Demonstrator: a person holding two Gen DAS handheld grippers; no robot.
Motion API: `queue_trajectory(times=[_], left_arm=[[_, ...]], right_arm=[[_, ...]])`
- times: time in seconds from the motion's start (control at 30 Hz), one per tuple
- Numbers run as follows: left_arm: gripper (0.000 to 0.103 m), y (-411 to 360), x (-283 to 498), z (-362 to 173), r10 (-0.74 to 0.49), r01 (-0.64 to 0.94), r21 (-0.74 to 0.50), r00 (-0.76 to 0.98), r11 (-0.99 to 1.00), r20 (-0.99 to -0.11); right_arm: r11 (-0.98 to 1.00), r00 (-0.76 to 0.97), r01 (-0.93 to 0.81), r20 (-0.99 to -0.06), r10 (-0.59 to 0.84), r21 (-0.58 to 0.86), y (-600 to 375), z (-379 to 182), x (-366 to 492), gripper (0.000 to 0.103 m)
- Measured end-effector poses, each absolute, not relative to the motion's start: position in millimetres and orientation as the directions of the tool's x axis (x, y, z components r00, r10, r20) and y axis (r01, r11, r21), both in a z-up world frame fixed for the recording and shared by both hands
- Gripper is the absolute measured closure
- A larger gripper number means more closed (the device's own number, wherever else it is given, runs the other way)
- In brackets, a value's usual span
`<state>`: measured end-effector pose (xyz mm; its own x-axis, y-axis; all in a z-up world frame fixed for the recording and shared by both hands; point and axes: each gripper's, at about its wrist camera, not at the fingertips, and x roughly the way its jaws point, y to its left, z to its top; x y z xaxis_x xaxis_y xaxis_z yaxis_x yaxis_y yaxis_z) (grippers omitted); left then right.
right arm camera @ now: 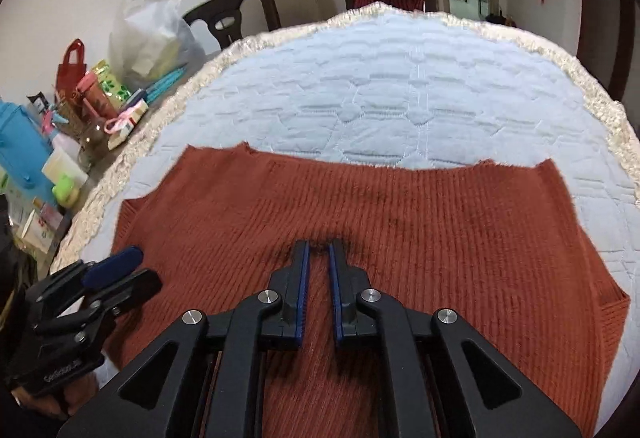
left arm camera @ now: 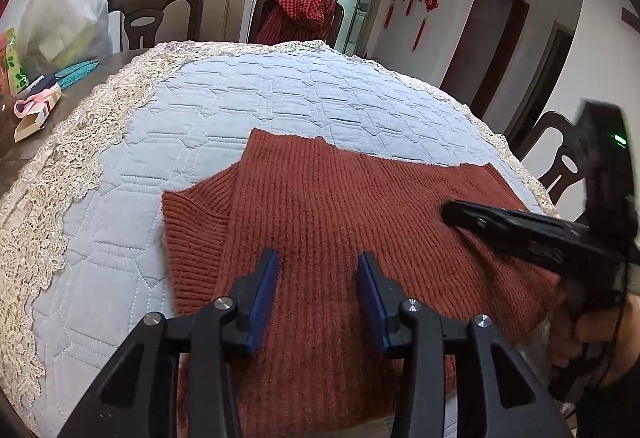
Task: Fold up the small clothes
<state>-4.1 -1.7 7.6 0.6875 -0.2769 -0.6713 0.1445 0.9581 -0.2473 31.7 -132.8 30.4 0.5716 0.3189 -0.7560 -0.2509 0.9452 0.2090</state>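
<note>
A rust-red ribbed knit sweater (left arm camera: pixel 320 197) (right arm camera: pixel 360 205) lies flat on a pale blue quilted cloth (left arm camera: pixel 260 89) (right arm camera: pixel 400 85) that covers the table. My left gripper (left arm camera: pixel 319 256) hovers open over the sweater's near left part, with only the knit lying flat under its blue pads. From the right wrist view, the left gripper (right arm camera: pixel 140 270) sits at the sweater's left edge with its fingers apart. My right gripper (right arm camera: pixel 318 246) presses its tips into the middle of the sweater, jaws nearly together on a thin ridge of knit. It enters the left wrist view from the right (left arm camera: pixel 446 213).
The cloth has a cream lace border (left arm camera: pixel 80 141) (right arm camera: pixel 600 97). Left of it stand a plastic bag (right arm camera: pixel 148 33), boxes and a blue container (right arm camera: pixel 20 145). Dark chairs ring the table; the far one carries a red checked garment (left arm camera: pixel 298 13). A hand (left arm camera: pixel 580 334) holds the right gripper.
</note>
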Motion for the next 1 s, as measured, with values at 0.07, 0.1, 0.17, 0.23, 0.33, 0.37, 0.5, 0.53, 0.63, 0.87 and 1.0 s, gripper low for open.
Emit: queue_trajectory(times=[0.07, 0.1, 0.17, 0.23, 0.33, 0.37, 0.5, 0.53, 0.63, 0.87, 1.0], left_arm=[[0.059, -2, -4, 8, -0.278, 0.144, -0.248, 0.687, 0.958, -0.671], [0.058, -2, -4, 8, -0.277, 0.145, -0.247, 0.687, 0.958, -0.671], [0.057, -2, -4, 8, -0.278, 0.148, -0.245, 0.686, 0.958, -0.672], [0.055, -4, -4, 8, -0.278, 0.153, -0.24, 0.685, 0.959, -0.673], [0.053, -6, -4, 8, -0.271, 0.156, -0.227, 0.685, 0.961, -0.676], [0.053, -6, -4, 8, -0.27, 0.156, -0.225, 0.685, 0.962, -0.677], [0.053, -7, -4, 8, -0.266, 0.157, -0.22, 0.685, 0.963, -0.678], [0.053, -7, -4, 8, -0.265, 0.157, -0.218, 0.685, 0.963, -0.678], [0.053, -8, -6, 9, -0.259, 0.154, -0.213, 0.689, 0.965, -0.677], [0.053, 4, -18, 23, -0.248, 0.126, -0.228, 0.717, 0.965, -0.652], [0.053, 18, -13, 23, -0.196, 0.066, -0.219, 0.731, 0.974, -0.654]], right_arm=[[0.936, 0.579, -0.274, -0.74, 0.342, 0.219, -134, 37, 13, 0.095], [0.932, 0.58, -0.286, -0.735, 0.352, 0.221, -133, 39, 7, 0.095], [0.925, 0.582, -0.316, -0.727, 0.364, 0.21, -132, 41, -15, 0.095], [0.918, 0.571, -0.334, -0.729, 0.376, 0.212, -129, 36, -30, 0.095], [0.918, 0.591, -0.343, -0.713, 0.377, 0.202, -130, 29, -41, 0.095], [0.919, 0.591, -0.336, -0.713, 0.377, 0.208, -132, 32, -43, 0.095], [0.91, 0.578, -0.364, -0.717, 0.389, 0.2, -128, 31, -54, 0.095], [0.909, 0.576, -0.366, -0.719, 0.389, 0.198, -129, 26, -55, 0.095], [0.908, 0.569, -0.343, -0.716, 0.404, 0.24, -134, 27, -54, 0.096], [0.907, 0.542, -0.353, -0.74, 0.397, 0.228, -131, 23, -58, 0.096], [0.911, 0.583, -0.333, -0.706, 0.402, 0.243, -135, 34, -47, 0.096]])
